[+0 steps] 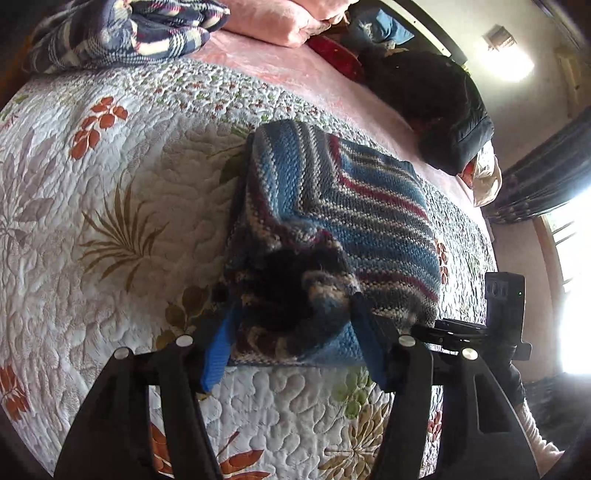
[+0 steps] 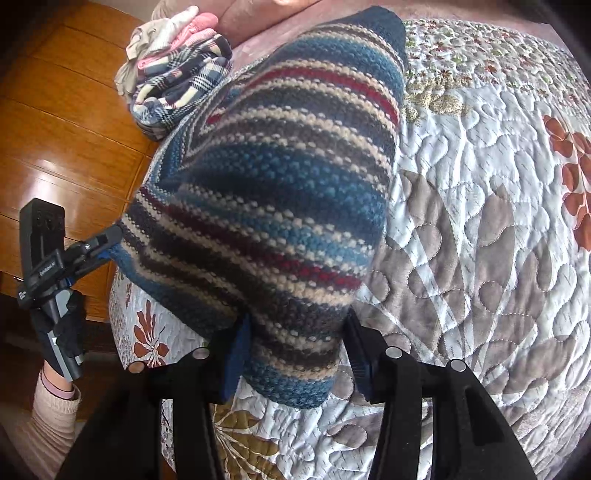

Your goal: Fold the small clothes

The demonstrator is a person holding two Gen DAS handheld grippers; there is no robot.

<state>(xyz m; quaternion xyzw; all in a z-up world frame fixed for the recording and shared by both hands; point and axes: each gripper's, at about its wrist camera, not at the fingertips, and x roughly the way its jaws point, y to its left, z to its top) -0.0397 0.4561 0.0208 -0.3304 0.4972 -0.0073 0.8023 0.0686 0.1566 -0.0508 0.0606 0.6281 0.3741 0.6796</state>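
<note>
A striped knitted garment (image 1: 332, 206), in blue, red, cream and grey, lies folded on a floral quilt (image 1: 92, 221), with its near end raised. My left gripper (image 1: 291, 332) is shut on a bunched near corner of it, the wool packed between the blue pads (image 1: 216, 354). In the right wrist view the same garment (image 2: 277, 166) rises off the quilt (image 2: 480, 221) toward the camera. My right gripper (image 2: 295, 343) is shut on its other near corner. Each gripper shows in the other's view: the right gripper (image 1: 424, 328) and the left gripper (image 2: 110, 236) both sit at the garment's edge.
A pile of folded plaid clothes (image 1: 122, 33) (image 2: 181, 96) sits at the far end of the bed, beside pink pillows (image 1: 269, 18). A dark jacket (image 1: 436, 107) lies along the far side. Wooden panelling (image 2: 55, 129) borders the bed. A gloved hand with a pale sleeve (image 2: 55, 402) holds the left gripper.
</note>
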